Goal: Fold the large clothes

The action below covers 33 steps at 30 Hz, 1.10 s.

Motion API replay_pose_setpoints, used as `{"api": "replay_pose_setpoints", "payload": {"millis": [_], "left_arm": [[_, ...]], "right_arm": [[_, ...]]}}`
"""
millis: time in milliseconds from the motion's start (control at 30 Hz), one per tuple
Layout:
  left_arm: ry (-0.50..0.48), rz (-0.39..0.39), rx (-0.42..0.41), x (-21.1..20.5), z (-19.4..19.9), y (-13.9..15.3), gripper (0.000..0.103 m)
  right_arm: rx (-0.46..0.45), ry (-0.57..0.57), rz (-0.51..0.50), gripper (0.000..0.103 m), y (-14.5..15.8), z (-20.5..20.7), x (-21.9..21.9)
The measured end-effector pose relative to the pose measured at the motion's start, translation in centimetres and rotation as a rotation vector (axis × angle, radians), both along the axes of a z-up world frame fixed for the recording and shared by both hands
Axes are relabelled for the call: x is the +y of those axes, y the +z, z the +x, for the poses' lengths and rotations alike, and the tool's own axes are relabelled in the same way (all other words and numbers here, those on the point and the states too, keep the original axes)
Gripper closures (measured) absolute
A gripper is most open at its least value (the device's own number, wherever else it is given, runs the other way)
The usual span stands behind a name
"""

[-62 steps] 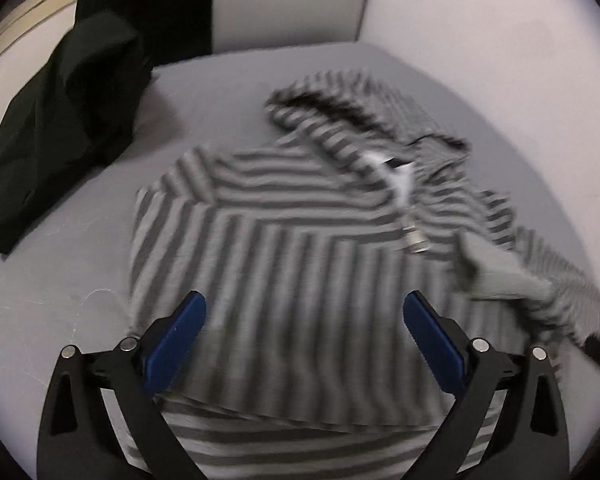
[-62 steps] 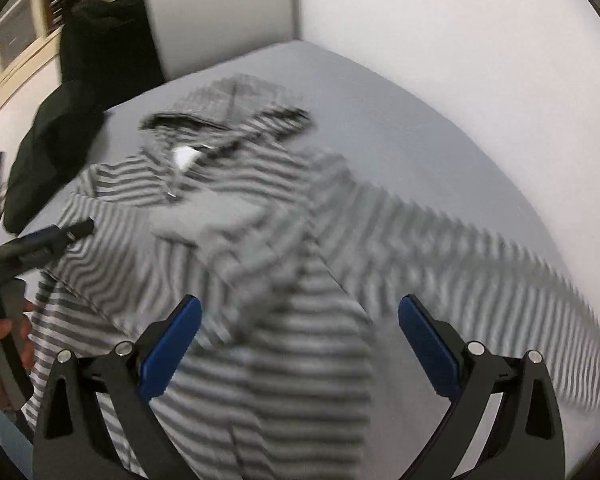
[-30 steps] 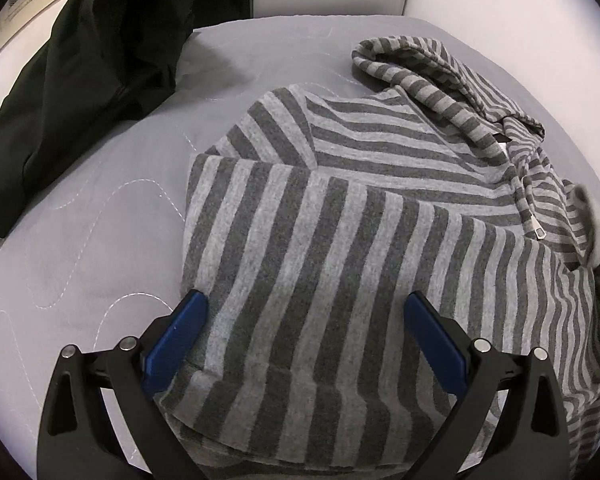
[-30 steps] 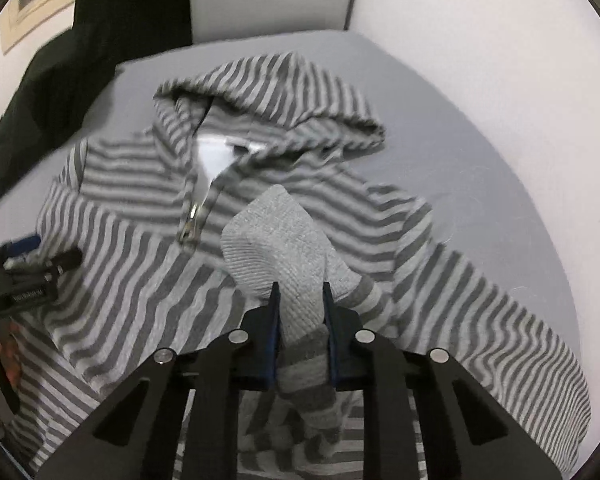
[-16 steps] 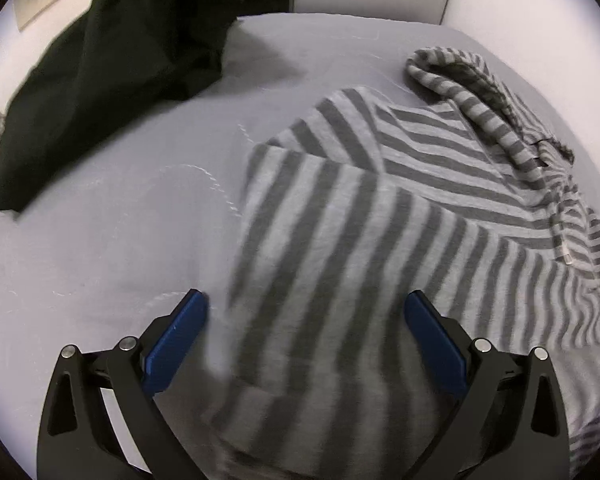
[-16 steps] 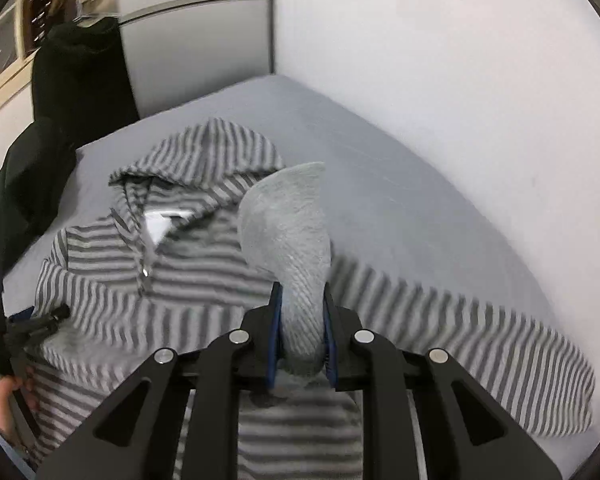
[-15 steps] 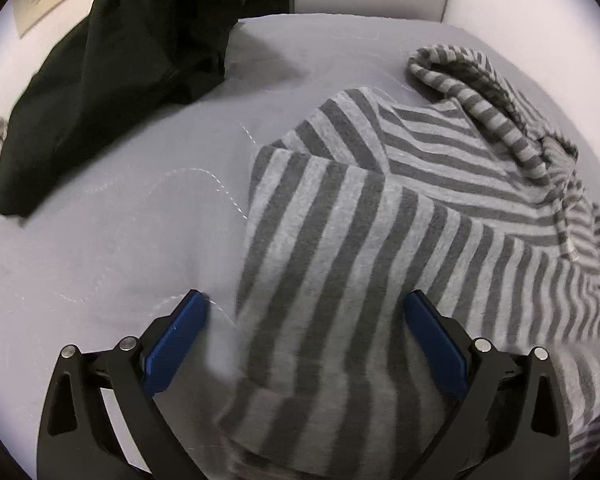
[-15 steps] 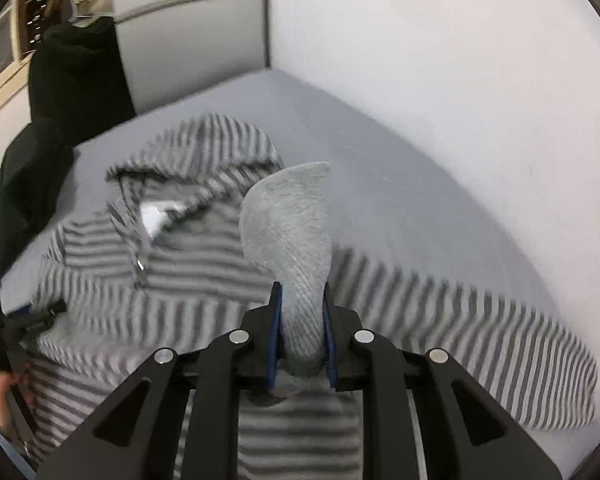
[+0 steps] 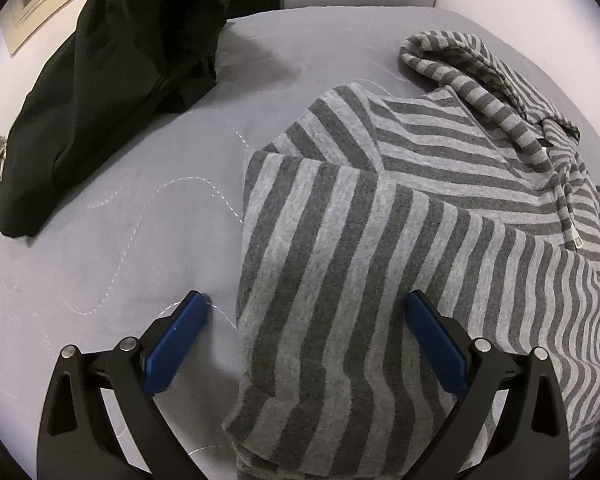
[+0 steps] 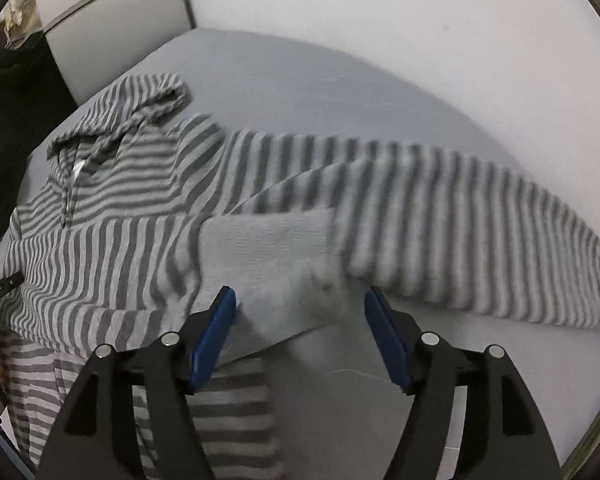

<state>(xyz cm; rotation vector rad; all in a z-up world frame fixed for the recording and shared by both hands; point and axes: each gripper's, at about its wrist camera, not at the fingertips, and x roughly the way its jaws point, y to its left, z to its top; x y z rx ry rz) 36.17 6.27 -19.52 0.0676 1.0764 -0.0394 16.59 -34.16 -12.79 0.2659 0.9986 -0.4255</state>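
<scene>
A grey striped hoodie (image 9: 400, 216) lies on a grey bed sheet (image 9: 132, 216), one sleeve folded over its front. My left gripper (image 9: 306, 312) hangs open above that folded sleeve, touching nothing. In the right wrist view the hoodie (image 10: 112, 240) shows its hood at upper left, and the other sleeve (image 10: 440, 216) stretches out to the right, blurred. Its plain grey cuff (image 10: 268, 244) lies just ahead of my right gripper (image 10: 300, 304), whose jaws are opening; the cuff sits loose between them, pads off it.
A black garment (image 9: 112, 72) is piled at the sheet's far left. White walls (image 10: 420, 40) close the bed's far and right sides. The other gripper's tip (image 10: 2, 288) and a hand show at the right view's left edge.
My right gripper swung right with the cuff held up, then let it go; the sleeve now lies stretched out to the right. The left gripper stayed open and hardly moved.
</scene>
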Motion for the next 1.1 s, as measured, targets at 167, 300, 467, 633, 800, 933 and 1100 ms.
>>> {"api": "replay_pose_setpoints", "payload": {"millis": [167,300,467,633,800,933,1100], "left_arm": [[-0.073,0.026,0.006,-1.8,0.2,1.0,0.006],[-0.098,-0.005,0.004,-2.9,0.4,1.4,0.006],[-0.094,-0.064,0.007,-3.0,0.5,1.2,0.008],[-0.089,-0.04,-0.007,-2.9,0.2,0.5,0.026],[-0.07,-0.028,-0.028,-2.5,-0.1,0.3,0.028],[-0.046,-0.017,-0.039,-1.9,-0.3,0.3,0.018],[-0.018,-0.023,-0.035,-1.1,-0.4,0.0,0.012]], "right_arm": [[-0.059,0.049,0.022,0.023,2.7,0.8,-0.8],[-0.036,0.098,0.045,0.023,1.6,3.6,-1.0],[0.024,0.098,0.079,0.054,-1.3,5.7,-2.0],[0.015,0.104,0.065,0.084,-1.8,5.3,-1.9],[-0.032,0.137,-0.032,0.089,-0.4,5.3,-0.3],[-0.083,0.139,-0.085,0.089,1.5,6.1,-0.3],[-0.116,0.142,-0.114,0.089,3.8,7.0,-0.9]]}}
